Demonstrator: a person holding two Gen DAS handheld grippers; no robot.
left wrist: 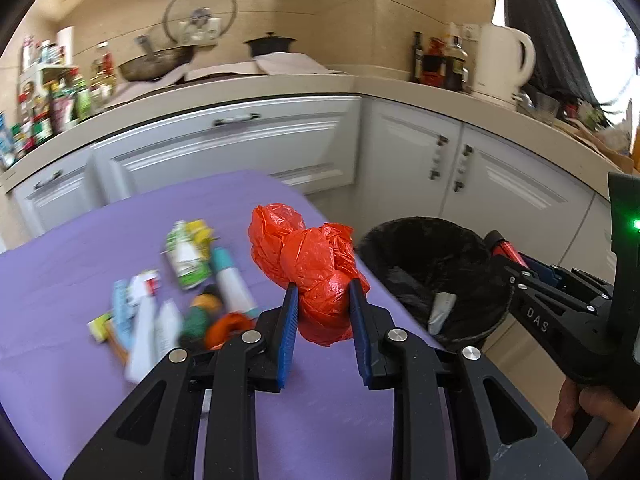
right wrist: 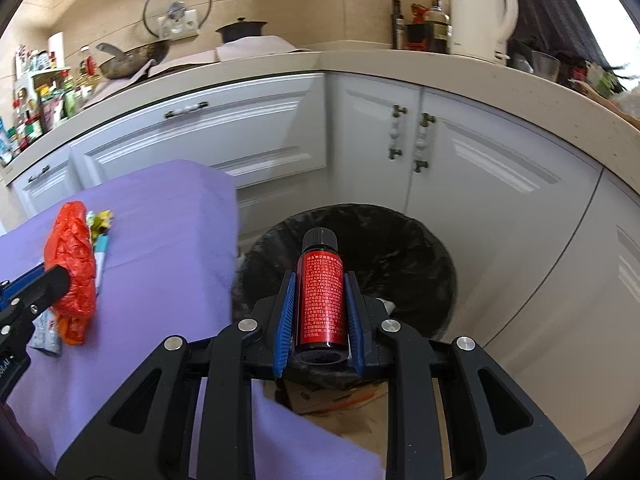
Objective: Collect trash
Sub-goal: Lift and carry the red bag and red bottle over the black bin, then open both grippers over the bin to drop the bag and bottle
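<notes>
Left hand-held gripper [left wrist: 324, 292] clamped on crumpled red plastic bag [left wrist: 308, 264], centre of frame, over purple counter [left wrist: 60, 272] edge: light, soft, bulk best pinched. Right hand-held gripper [right wrist: 320, 284] grasping red bottle [right wrist: 321, 300] mid-body above black-lined bin [right wrist: 432, 256]: stiff, smooth, judged slippery.

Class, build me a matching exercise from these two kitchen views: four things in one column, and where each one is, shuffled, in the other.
Things
1. red plastic bag
2. red bottle
3. white kettle
4. black-lined trash bin

Places
A. on the counter
B. on the floor beside the purple table
C. between the left gripper's fingers
D. between the right gripper's fingers

Pairs: 1-C, 2-D, 3-A, 4-B
</notes>
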